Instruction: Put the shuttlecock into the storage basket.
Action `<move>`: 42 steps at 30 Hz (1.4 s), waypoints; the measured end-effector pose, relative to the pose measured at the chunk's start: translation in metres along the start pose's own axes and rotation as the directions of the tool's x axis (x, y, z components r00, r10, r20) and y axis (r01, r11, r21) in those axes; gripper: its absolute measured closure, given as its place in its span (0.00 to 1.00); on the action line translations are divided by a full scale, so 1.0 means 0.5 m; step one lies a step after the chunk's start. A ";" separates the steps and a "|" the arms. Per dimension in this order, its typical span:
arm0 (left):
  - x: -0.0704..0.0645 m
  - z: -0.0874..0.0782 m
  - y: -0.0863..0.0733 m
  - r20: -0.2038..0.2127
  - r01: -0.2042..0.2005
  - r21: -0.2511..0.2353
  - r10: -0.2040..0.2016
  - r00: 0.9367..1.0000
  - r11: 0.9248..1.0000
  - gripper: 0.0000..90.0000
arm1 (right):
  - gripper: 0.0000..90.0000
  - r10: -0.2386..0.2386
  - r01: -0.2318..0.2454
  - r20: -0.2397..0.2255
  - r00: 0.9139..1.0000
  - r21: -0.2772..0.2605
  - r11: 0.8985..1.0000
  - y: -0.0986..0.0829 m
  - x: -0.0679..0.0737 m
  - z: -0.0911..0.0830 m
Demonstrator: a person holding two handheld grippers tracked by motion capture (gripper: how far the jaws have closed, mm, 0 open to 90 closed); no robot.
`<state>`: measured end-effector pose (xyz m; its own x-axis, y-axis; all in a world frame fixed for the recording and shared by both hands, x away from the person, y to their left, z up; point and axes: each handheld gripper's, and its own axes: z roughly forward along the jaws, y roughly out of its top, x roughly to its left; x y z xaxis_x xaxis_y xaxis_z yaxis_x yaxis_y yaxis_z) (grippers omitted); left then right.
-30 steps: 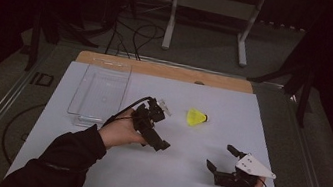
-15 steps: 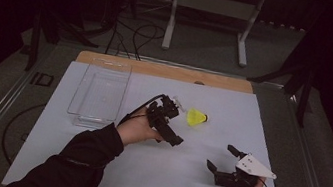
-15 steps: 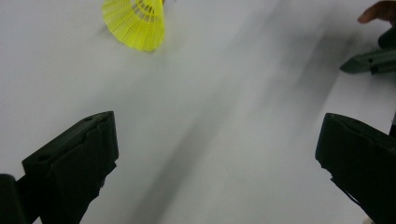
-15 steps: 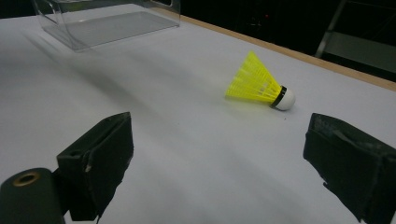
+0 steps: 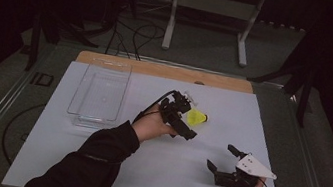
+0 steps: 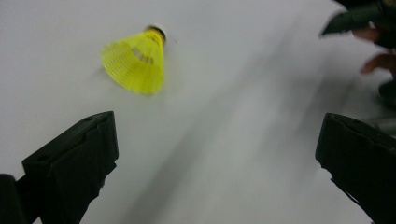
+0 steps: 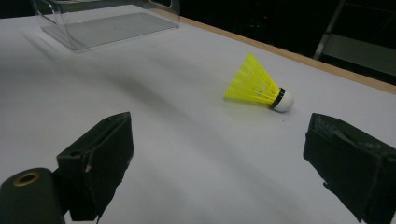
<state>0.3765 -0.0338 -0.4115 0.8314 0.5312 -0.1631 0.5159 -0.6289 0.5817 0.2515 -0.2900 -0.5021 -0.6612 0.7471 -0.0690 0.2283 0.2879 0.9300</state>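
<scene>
A yellow shuttlecock (image 5: 196,117) with a white cork lies on its side on the white table sheet (image 5: 142,170). My left gripper (image 5: 183,118) hovers just to its left, jaws wide open and empty. In the left gripper view the shuttlecock (image 6: 135,60) lies ahead and to the left of the open left gripper (image 6: 215,154), apart from both jaws. My right gripper (image 5: 220,156) rests open near the front right of the sheet, well short of the shuttlecock. Its own view shows the shuttlecock (image 7: 257,86) farther off beyond the open right gripper (image 7: 219,158).
A clear plastic box (image 5: 99,93) stands open-topped at the left of the sheet, also the clear box (image 7: 107,23) at the far left. A wooden table edge (image 5: 168,71) runs along the back. Cables and a metal stand (image 5: 213,10) are on the floor beyond.
My left gripper has moved right and away from the person, closing in on the shuttlecock. The right gripper and the shuttlecock have stayed put.
</scene>
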 end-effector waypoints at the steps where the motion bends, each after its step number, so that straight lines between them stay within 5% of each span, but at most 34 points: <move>1: 0.001 0.005 0.003 0.000 0.008 -0.003 -0.008 1.000 1.000 0.00 | 0.09 -0.001 0.001 0.000 1.000 -0.001 1.000 0.000 0.000 0.000; 19: 0.047 0.098 0.018 0.067 0.089 -0.054 -0.085 0.994 0.995 0.00 | 0.09 -0.002 0.002 -0.003 1.000 -0.003 1.000 0.000 -0.001 -0.002; 26: 0.060 0.138 0.010 0.071 0.083 -0.046 -0.080 0.994 0.995 0.02 | 0.09 0.005 -0.005 -0.003 1.000 -0.006 1.000 0.000 0.000 -0.003; 33: 0.067 0.169 0.003 0.052 0.061 -0.050 -0.058 0.997 0.997 0.13 | 0.10 0.007 -0.007 -0.015 1.000 -0.006 1.000 0.001 0.001 -0.004; 42: 0.075 0.194 0.000 0.007 0.037 -0.068 -0.037 0.999 0.997 0.40 | 0.10 0.006 -0.006 -0.009 1.000 -0.005 1.000 -0.001 0.000 -0.004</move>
<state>0.4275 -0.0689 -0.4947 0.8132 0.5502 -0.1896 0.5312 -0.5686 0.6282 0.2501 -0.2912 -0.5017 -0.6659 0.7436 -0.0599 0.2287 0.2799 0.9324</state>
